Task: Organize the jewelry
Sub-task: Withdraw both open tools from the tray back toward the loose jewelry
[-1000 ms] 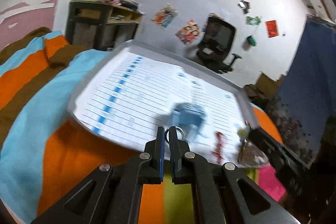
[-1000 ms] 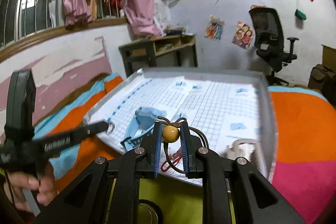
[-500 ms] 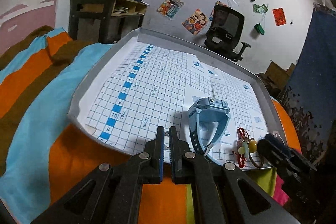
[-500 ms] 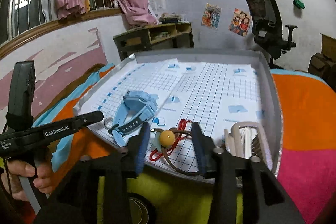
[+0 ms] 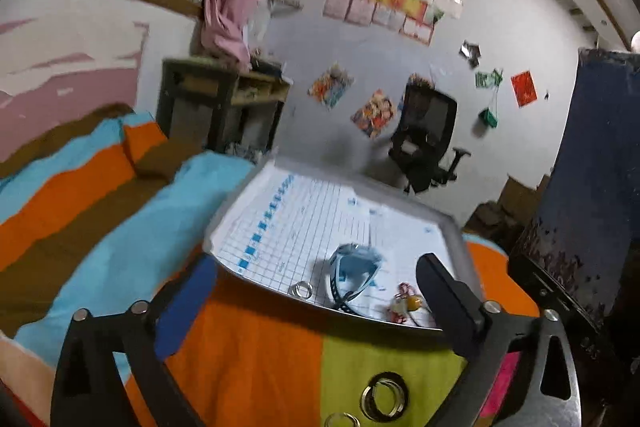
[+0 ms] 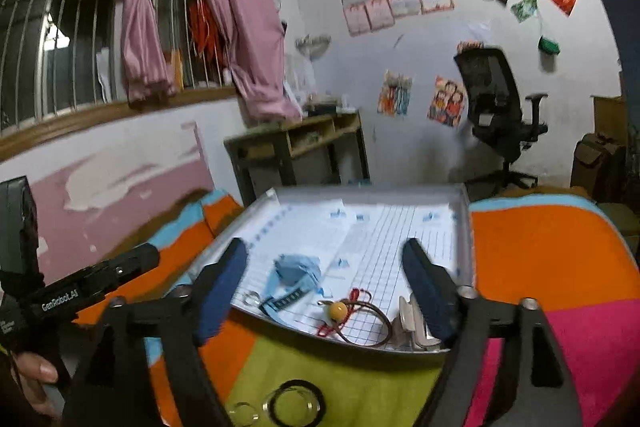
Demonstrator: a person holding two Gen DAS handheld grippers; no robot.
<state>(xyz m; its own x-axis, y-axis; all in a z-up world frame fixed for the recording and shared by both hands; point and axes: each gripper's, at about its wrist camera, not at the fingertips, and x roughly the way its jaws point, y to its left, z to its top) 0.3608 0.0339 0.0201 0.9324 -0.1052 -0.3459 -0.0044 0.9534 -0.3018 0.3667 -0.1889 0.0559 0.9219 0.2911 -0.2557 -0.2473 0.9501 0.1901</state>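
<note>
Resting lower-centre in grey metal tray (image 6: 466, 227): light-blue plastic watch (image 6: 296, 273); L gripper (image 5: 316, 291) & R gripper (image 6: 324, 283) both wide open, empty.

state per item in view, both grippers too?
left gripper: open, empty
right gripper: open, empty
small ring: lying loose in tray
blue watch: in tray, strap unbuckled
beaded cord bracelet: loose in tray
hair clip: at tray's near right corner
bangles: on blanket, outside tray
</note>
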